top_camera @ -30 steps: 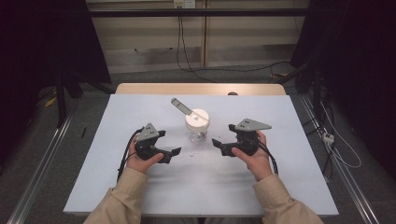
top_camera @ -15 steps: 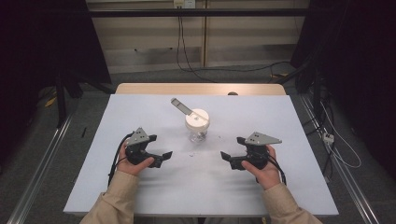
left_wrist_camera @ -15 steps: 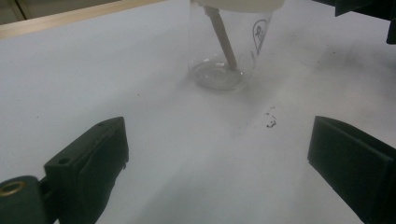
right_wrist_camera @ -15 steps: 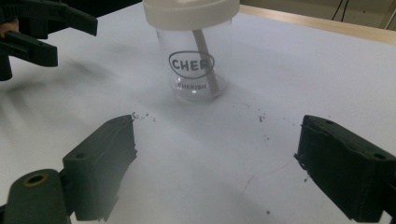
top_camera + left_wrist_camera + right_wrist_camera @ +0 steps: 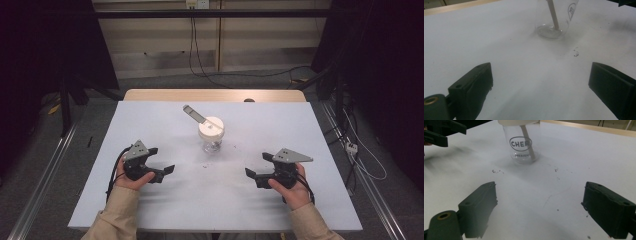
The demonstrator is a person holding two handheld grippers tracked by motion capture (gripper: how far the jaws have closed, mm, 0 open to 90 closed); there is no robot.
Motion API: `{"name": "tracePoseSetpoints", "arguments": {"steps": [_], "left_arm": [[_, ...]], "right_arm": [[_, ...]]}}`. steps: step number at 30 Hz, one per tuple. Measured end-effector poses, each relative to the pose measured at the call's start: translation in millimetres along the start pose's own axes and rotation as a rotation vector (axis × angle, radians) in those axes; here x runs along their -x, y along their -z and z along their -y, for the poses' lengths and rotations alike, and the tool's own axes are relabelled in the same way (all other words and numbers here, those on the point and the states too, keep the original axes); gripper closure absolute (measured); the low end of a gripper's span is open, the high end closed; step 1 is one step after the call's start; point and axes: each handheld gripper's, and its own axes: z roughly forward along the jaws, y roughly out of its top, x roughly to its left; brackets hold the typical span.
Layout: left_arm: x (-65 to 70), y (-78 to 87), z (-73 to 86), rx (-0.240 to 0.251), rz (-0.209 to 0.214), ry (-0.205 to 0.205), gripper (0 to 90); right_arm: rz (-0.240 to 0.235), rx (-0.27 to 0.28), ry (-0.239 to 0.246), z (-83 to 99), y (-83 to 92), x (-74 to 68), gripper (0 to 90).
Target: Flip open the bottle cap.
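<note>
A clear glass jar (image 5: 212, 136) with a white lid stands upright at the middle of the white table (image 5: 150, 120). A handle (image 5: 194, 114) sticks out of the lid toward the back left, and a thin stick (image 5: 528, 143) runs down inside the glass. Printed letters mark the jar (image 5: 522, 142) in the right gripper view. My left gripper (image 5: 161, 161) rests open at the front left, well short of the jar (image 5: 554, 21). My right gripper (image 5: 259, 168) is open at the front right, also apart from the jar. Nothing lies between either pair of jaws.
Small dark crumbs (image 5: 496, 171) dot the table in front of the jar. A wooden strip (image 5: 215, 95) edges the table's far side. Cables (image 5: 200, 55) run over the floor behind, and metal rails (image 5: 45, 170) flank the table.
Both grippers have drawn back from the jar toward the table's front edge and spread farther apart. The jar has stayed in place.
</note>
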Motion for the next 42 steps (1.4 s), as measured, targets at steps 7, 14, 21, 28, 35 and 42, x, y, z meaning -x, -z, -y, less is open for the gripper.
{"name": "tracePoseSetpoints", "arguments": {"steps": [7,14,21,28,35,42], "left_arm": [[-1.8,8.0,5.0,-0.005,-0.002,-0.006,5.5],[-4.4,16.9,9.1,0.006,-0.011,0.007,5.5],[-5.1,23.7,13.4,0.001,-0.013,0.013,5.5],[-6.0,29.2,16.7,-0.003,-0.017,0.009,5.5],[-8.2,34.1,20.2,-0.002,-0.025,0.019,5.5],[-9.1,36.3,22.1,-0.005,-0.025,0.024,5.5]], "right_arm": [[0.007,-0.008,0.002,5.7,5.7,1.1,11.8],[0.017,-0.014,0.005,10.3,11.7,2.5,11.6],[0.033,-0.005,0.000,14.3,19.0,6.8,10.9],[0.043,-0.001,-0.010,17.5,26.2,10.4,10.7],[0.051,-0.009,-0.008,21.8,31.1,12.5,10.7],[0.057,-0.005,-0.012,23.3,35.4,14.9,10.8]]}}
